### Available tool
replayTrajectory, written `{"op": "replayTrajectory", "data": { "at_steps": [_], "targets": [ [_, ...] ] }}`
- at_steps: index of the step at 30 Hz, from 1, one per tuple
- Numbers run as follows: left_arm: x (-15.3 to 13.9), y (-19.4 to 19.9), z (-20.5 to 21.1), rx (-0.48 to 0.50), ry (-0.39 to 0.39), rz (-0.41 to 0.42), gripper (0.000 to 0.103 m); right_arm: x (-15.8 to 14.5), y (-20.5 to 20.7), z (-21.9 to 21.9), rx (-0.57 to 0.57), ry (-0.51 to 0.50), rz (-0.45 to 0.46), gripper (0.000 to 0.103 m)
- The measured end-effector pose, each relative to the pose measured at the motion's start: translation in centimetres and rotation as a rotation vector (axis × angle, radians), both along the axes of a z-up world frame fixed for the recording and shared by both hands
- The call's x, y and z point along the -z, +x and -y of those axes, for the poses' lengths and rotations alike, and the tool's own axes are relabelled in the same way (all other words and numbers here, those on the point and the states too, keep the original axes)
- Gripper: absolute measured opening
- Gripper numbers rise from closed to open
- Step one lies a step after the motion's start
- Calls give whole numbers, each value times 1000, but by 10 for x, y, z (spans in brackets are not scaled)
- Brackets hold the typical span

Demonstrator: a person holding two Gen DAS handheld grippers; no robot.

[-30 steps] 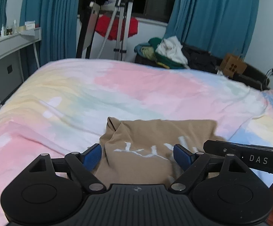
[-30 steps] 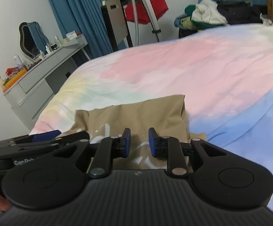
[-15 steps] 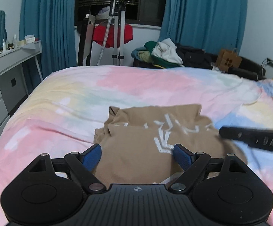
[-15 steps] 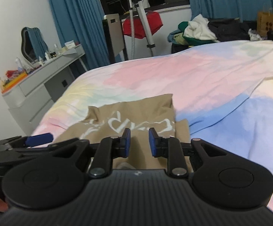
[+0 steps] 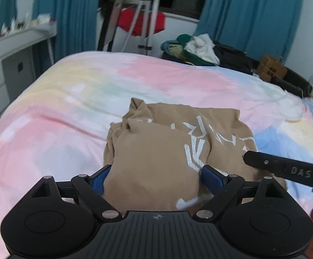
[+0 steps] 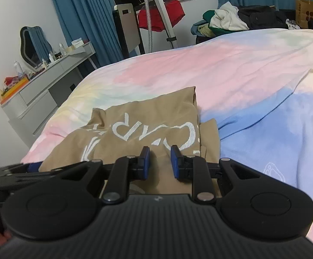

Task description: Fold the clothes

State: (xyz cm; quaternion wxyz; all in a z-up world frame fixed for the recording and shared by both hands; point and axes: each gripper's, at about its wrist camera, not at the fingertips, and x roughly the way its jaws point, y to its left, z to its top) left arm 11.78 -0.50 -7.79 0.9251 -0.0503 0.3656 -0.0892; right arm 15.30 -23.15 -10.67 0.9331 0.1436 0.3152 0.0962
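The tan T-shirt (image 5: 163, 151) lies partly folded on the bed (image 5: 48, 129), near its near edge. Its long axis runs across the bed from side to side, and the white lettering (image 6: 135, 133) faces up. One folded flap overlaps the print.

Beyond the far edge of the bed stand a metal stand (image 5: 147, 21) with a red cloth (image 5: 139, 23), a pile of clothes (image 5: 195, 47) and a brown paper bag (image 6: 308, 13). A grey dresser (image 6: 48, 90) stands beside the bed's left side. Nothing lies on the T-shirt.

The left hand-held gripper (image 5: 154, 179) is opening, its jaws wide apart; a bulge of the T-shirt sits between them, and pad contact cannot be told. The right hand-held gripper (image 6: 159, 161) has a narrow gap, and cloth lies behind that gap. Whether it holds the cloth cannot be told.
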Motion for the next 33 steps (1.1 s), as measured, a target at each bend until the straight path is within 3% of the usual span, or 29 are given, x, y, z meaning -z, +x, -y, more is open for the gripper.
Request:
{"op": "replayTrajectory", "data": {
  "at_steps": [2, 6, 10, 13, 15, 18, 21, 26, 29, 33],
  "targets": [
    [-9, -4, -10, -17, -97, -65, 90, -1, -1, 2, 7, 14, -3, 24],
    [-21, -11, -51, -134, -436, -178, 91, -4, -4, 11, 28, 63, -8, 25],
    [-13, -10, -66, -193, -549, -261, 91, -8, -4, 15, 42, 97, -6, 25],
    [-5, -15, -79, -242, -713, -339, 92, -10, -7, 16, 46, 101, 3, 25],
    [3, -13, -78, -210, -785, -376, 93, -9, -6, 16, 44, 103, -3, 25],
    [16, -7, -72, -217, -761, -407, 94, -10, -4, 15, 45, 111, -7, 25],
    [37, -1, -72, -259, -786, -413, 94, -13, -7, 19, 48, 169, -4, 25],
    [65, 11, -86, -362, -891, -342, 91, -12, -11, 36, -11, 517, -56, 25],
    [58, 16, -90, -327, -936, -247, 90, 1, -11, 32, -110, 751, -145, 26],
    [54, 16, -92, -278, -1005, -191, 91, 25, -11, 14, -140, 914, -282, 27]
  ]
}}
